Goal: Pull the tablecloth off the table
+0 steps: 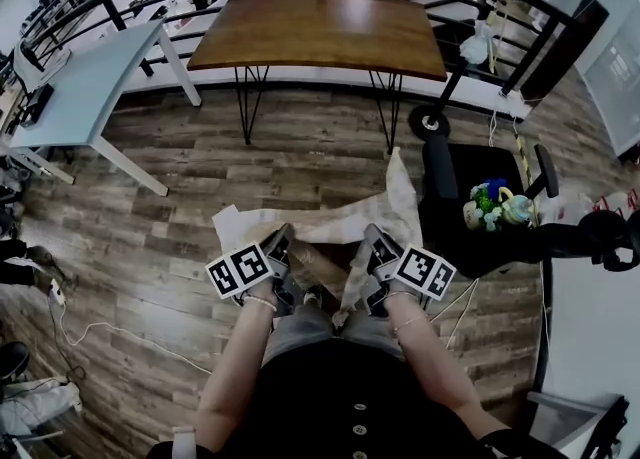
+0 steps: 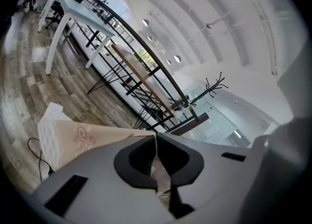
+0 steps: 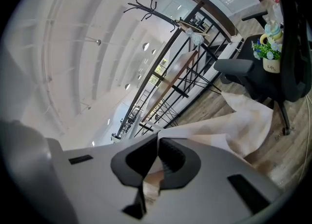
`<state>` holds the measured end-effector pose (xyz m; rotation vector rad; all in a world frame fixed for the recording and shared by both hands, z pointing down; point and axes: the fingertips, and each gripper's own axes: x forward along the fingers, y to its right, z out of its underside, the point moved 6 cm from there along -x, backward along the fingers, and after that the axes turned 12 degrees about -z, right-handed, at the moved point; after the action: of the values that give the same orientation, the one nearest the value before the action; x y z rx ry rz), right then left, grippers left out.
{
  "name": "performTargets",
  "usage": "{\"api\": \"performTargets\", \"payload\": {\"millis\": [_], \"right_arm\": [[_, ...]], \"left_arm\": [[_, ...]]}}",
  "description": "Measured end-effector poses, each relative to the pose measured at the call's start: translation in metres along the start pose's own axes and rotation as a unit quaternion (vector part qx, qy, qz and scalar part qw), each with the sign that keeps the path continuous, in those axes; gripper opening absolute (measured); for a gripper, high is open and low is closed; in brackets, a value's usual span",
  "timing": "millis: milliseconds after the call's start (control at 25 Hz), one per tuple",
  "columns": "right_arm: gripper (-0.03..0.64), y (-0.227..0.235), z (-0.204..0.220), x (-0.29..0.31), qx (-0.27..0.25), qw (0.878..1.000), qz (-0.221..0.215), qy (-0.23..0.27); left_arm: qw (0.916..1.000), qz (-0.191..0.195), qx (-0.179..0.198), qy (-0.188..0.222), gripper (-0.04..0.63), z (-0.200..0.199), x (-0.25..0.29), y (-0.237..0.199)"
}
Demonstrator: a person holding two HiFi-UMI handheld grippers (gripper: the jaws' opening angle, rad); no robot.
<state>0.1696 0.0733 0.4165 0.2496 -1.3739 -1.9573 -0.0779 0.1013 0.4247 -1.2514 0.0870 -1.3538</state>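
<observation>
Beige, faintly patterned tablecloth [image 1: 335, 223] sags crumpled, fully off the wooden table [image 1: 320, 32]. Left gripper [image 1: 284, 239] and right gripper [image 1: 372, 238] clamp its edge.

The tablecloth's [image 1: 345, 222] near end drops out of sight behind the person's legs [image 1: 300, 332].

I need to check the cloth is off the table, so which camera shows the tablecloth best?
Head view: the whole tablecloth stretches between the left gripper and right gripper, away from the wooden table. Each gripper view shows only the part by its shut jaws.
</observation>
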Motion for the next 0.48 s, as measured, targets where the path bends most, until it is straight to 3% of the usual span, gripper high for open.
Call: {"api": "performTargets", "payload": {"millis": [480], "right_arm": [[0.028,0.0047,0.0026,0.0046,0.011,1.0,0.006,-0.004]], "left_arm": [[0.9999,-0.005,0.002,-0.009,0.017,0.003,-0.001,-0.0044]]}}
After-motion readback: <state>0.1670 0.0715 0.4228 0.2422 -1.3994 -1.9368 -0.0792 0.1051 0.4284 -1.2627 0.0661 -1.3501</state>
